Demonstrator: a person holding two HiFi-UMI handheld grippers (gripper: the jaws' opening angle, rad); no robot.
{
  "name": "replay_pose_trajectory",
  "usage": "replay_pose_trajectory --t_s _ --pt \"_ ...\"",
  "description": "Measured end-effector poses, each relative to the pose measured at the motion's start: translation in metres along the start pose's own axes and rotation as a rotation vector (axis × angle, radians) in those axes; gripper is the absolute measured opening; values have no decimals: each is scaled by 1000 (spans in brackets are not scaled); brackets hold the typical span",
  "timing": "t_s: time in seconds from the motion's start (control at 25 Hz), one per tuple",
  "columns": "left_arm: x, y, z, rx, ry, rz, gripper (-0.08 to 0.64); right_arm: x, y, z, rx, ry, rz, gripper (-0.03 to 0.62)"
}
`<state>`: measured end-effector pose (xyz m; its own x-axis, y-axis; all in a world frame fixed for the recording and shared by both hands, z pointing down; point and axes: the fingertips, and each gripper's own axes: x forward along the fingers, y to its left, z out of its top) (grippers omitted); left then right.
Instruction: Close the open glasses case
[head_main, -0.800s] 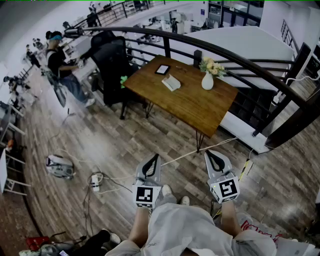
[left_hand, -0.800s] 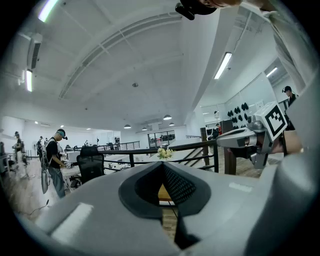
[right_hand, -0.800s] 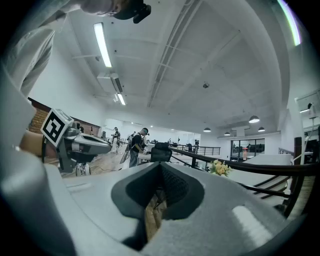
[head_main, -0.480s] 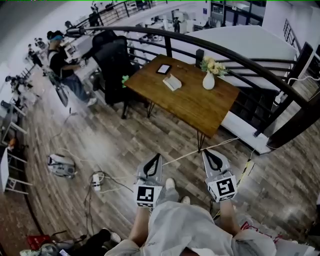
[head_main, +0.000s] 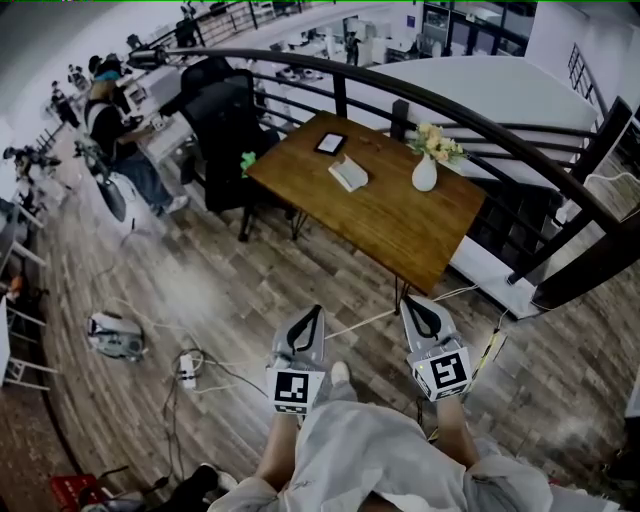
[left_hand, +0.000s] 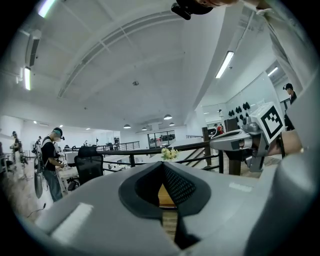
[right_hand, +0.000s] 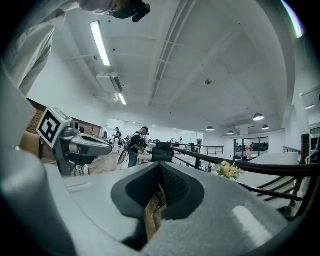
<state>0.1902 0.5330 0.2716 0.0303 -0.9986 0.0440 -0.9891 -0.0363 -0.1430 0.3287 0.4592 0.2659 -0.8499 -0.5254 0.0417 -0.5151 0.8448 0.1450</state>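
Observation:
The open glasses case (head_main: 347, 172) lies pale and flat on the wooden table (head_main: 400, 225), far ahead of me in the head view. My left gripper (head_main: 311, 312) and right gripper (head_main: 417, 303) are held low in front of my body, well short of the table, over the plank floor. Both have their jaws pressed together with nothing between them. In the left gripper view the jaws (left_hand: 162, 166) meet at a point, and the right gripper (left_hand: 239, 142) shows beside them. The right gripper view shows its jaws (right_hand: 159, 165) meeting likewise. The case is hidden in both gripper views.
A white vase of flowers (head_main: 425, 170) and a dark flat tablet (head_main: 331, 143) stand on the table. A black curved railing (head_main: 480, 110) runs behind it. A black office chair (head_main: 228, 125) stands at the table's left. A person (head_main: 110, 120) works at the far left. Cables and a power strip (head_main: 186, 372) lie on the floor.
The head view has shifted a little toward the table. The right gripper has edged up and left in the picture. Both grippers stay shut and empty.

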Motion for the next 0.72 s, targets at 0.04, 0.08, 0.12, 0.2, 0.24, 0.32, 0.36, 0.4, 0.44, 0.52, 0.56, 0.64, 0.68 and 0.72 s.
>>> replay_pose_trajectory --t_s 0.04,0.08,0.12,0.2,0.24,0.32,0.36,0.4,0.44,0.52,0.56,0.64,0.68,0.72 --pt "6 7 -3 0 6 0 20 9 -2 0 -2 1 -3 3" --pt "12 14 -5 0 10 -1 20 18 -5 0 -3 3 -10 3" --pt "18 22 -7 -3 11 -1 20 27 -7 0 -4 6 -19 3" --pt "29 41 -8 -12 8 -5 20 47 -10 0 -6 14 -35 3" --pt "34 51 -9 -16 7 -7 20 58 -10 1 -7 18 -40 3" --pt "45 70 -9 -17 3 -12 20 79 -10 1 -7 28 -48 3" --pt "50 79 -9 -15 -1 -15 20 89 -9 0 -7 34 -52 3" --pt "56 86 -9 -13 -6 -19 20 98 -10 -1 -5 39 -57 3" --pt "61 94 -9 -13 -10 -23 20 107 -9 -3 -2 43 -63 3" --pt "69 107 -11 -20 -16 -29 20 122 -7 -5 4 48 -69 3" --pt "72 114 -11 -25 -24 -31 20 130 -5 -5 5 49 -69 3" --pt "78 127 -13 -31 -28 -26 20 145 -2 -5 5 53 -68 3" --pt "80 133 -17 -34 -20 -23 20 151 0 -6 6 57 -68 3" --pt "83 137 -20 -38 -13 -22 20 156 1 -7 4 62 -66 3"
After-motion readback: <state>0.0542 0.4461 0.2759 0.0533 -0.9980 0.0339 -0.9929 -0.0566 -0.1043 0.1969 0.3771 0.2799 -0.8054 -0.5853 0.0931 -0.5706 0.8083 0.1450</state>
